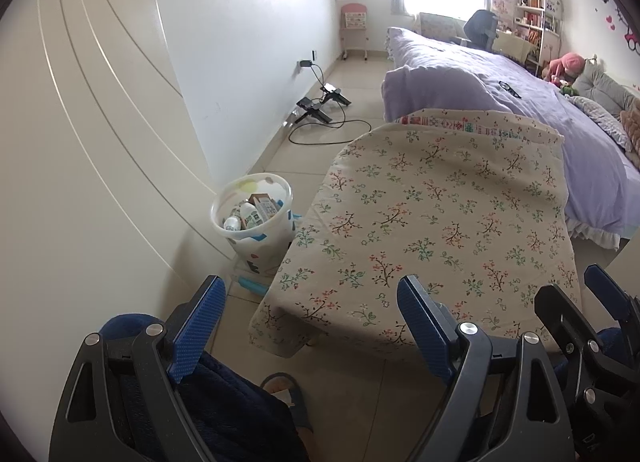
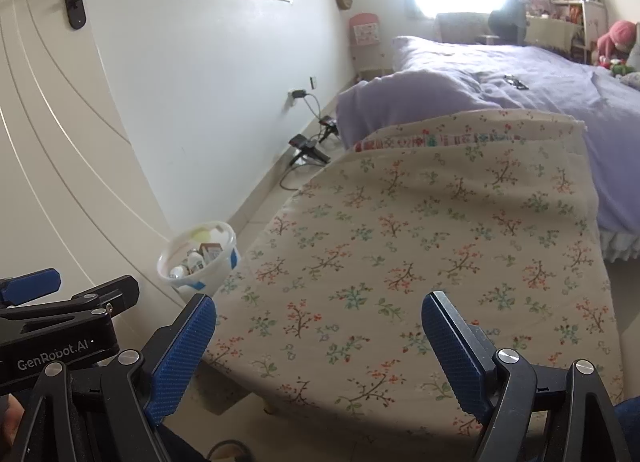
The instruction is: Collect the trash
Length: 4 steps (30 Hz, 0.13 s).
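White plastic wastebasket point(image 1: 253, 218), already holding bottles and cartons, stands ahead-left of both grippers beside the floral-covered table point(image 1: 440, 230); left gripper point(image 1: 308, 326) nearer, right gripper point(image 2: 320, 346) likewise spread, empty.

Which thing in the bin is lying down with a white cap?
The white bottle at the left of the trash bin. The brown-topped cartons beside it stand up.
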Motion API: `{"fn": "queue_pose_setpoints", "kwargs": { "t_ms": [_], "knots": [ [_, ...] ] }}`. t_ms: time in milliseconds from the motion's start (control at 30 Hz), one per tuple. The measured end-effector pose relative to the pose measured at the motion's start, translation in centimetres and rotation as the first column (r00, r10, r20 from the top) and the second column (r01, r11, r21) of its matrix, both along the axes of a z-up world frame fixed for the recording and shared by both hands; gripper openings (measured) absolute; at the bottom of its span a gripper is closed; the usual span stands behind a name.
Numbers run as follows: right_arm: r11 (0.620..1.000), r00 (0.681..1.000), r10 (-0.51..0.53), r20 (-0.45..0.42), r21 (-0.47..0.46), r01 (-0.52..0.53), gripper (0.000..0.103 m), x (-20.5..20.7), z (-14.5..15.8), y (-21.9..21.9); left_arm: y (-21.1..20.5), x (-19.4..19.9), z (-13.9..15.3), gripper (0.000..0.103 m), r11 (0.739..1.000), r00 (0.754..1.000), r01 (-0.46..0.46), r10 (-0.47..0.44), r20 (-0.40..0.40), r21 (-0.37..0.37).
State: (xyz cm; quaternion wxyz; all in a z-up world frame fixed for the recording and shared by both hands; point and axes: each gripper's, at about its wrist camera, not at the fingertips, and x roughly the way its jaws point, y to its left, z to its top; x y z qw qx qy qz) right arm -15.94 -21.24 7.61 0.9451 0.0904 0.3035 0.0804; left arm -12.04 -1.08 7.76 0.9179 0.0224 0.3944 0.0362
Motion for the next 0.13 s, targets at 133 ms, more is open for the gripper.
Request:
{"fn": "queue_pose_setpoints", "kwargs": {
  "t_ms": [133],
  "knots": [
    [1.0, 1.0, 0.006, 0.0, 0.003, -0.006, 0.088, 0.13, -0.03, 0.08, 0.2, 0.1, -0.08, 0.09, 1.0, 1.0, -0.01, 0.01, -0.003, -0.003]
  ]
}}
